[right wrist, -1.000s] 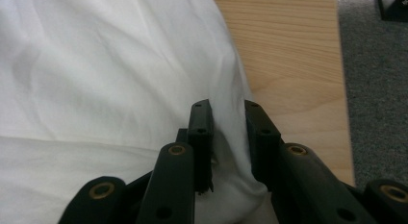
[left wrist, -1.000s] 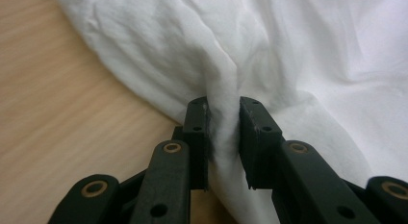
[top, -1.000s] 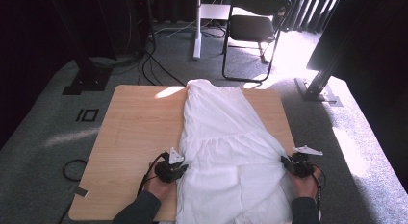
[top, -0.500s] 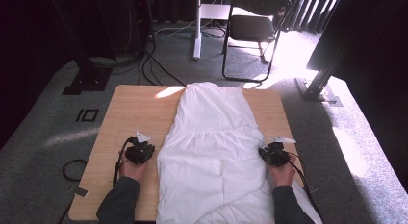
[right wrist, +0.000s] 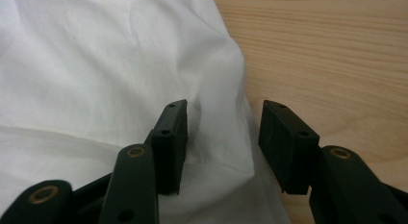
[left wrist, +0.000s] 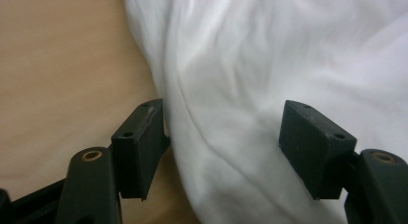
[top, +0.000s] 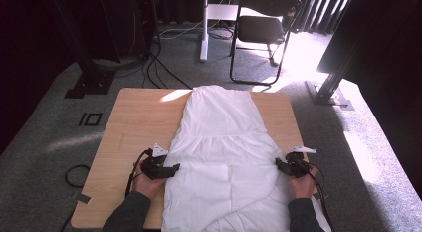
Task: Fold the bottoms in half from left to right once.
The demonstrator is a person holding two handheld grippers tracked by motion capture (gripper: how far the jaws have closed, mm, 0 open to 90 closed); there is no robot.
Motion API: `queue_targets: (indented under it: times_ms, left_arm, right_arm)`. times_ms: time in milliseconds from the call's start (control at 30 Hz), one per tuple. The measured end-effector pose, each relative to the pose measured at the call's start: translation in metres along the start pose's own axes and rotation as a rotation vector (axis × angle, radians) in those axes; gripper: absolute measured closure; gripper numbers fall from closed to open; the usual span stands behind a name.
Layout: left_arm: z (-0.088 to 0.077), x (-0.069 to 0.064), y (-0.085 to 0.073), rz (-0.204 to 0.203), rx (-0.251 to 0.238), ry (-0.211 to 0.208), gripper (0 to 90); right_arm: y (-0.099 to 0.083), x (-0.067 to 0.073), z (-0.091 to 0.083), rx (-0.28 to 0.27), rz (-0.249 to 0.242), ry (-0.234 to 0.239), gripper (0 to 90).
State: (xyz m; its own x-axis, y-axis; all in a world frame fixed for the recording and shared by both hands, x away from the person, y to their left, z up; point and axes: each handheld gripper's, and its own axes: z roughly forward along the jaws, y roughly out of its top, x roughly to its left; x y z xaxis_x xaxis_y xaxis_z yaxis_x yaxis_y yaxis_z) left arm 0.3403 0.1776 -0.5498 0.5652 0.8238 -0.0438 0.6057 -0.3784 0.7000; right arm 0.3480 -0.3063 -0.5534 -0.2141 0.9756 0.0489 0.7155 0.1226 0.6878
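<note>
Sunlit grey carpet (top: 378,157), folding chair (top: 261,30)

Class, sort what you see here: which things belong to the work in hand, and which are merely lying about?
In the job:
white garment, spread on the wooden table
left gripper, jaws just opened, cloth edge between them
right gripper, jaws just opened, cloth edge between them

Lying about:
folding chair
floor cables
cable loop

White dress (top: 221,157) spread flat lengthwise on table (top: 129,127), narrow top far, wrinkled skirt overhanging near edge.
</note>
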Motion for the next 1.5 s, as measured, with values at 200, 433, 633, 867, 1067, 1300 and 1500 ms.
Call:
queue_targets:
  times_ms: [200,433,633,867,1067,1300,1500]
  left_arm:
    - [0.003,-0.008,0.009,0.086,0.023,-0.004,81.4]
    - [0.016,0.023,0.026,0.036,0.017,0.088,83.4]
    - [0.021,0.059,0.039,-0.007,0.042,0.195,83.4]
    - [0.017,0.086,0.042,-0.079,0.031,0.180,67.5]
    - [-0.012,0.068,0.035,-0.062,-0.040,0.153,55.3]
    - [-0.045,0.032,0.019,0.043,-0.096,0.117,51.8]
    - [-0.056,0.012,-0.011,0.089,-0.071,0.099,50.9]
  right_arm:
    - [-0.002,-0.006,-0.004,0.004,0.024,-0.012,74.7]
    - [0.011,0.003,0.010,-0.013,0.024,-0.002,80.3]
    - [0.030,0.019,0.030,-0.030,0.016,0.043,79.1]
    - [0.052,0.031,0.046,0.000,0.003,0.013,68.4]
    - [0.059,0.058,0.017,-0.124,-0.014,0.044,54.9]
    - [0.070,0.129,0.015,-0.133,-0.161,0.241,52.4]
    - [0.081,0.181,0.034,-0.109,-0.231,0.328,49.6]
